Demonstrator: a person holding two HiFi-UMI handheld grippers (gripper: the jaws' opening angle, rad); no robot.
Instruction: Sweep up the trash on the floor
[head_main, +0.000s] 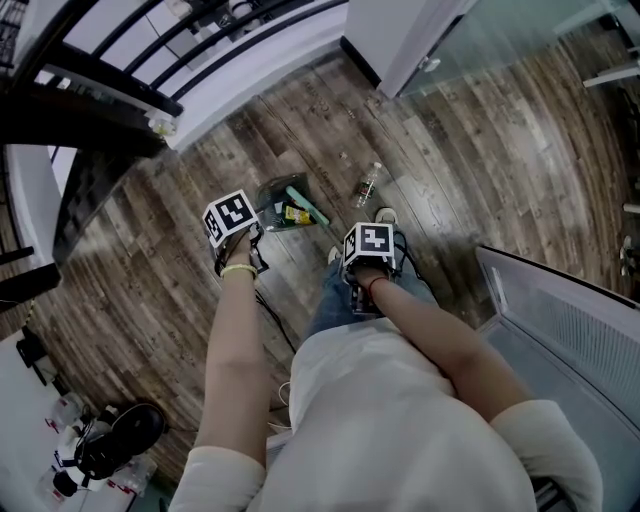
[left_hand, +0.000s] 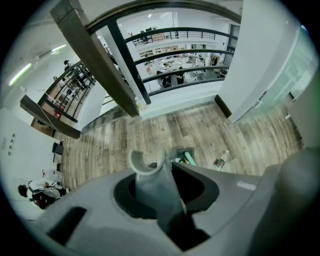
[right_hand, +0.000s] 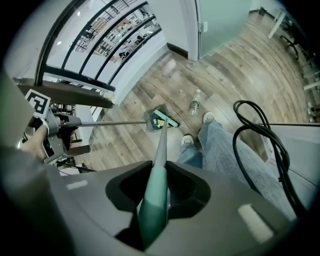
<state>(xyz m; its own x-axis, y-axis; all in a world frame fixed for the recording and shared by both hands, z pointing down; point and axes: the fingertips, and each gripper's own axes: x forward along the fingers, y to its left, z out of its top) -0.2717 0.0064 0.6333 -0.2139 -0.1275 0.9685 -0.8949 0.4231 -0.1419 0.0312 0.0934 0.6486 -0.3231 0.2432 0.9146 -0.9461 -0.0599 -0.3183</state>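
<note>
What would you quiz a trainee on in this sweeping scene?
1. True or false: the bottle lies inside the dustpan.
2. What are the right tongs shut on? A: the broom. B: the bottle. C: a cable.
3. Fill in the blank: the left tongs grip the dustpan by its ____.

Key: 1 false; 2 A; 3 handle.
</note>
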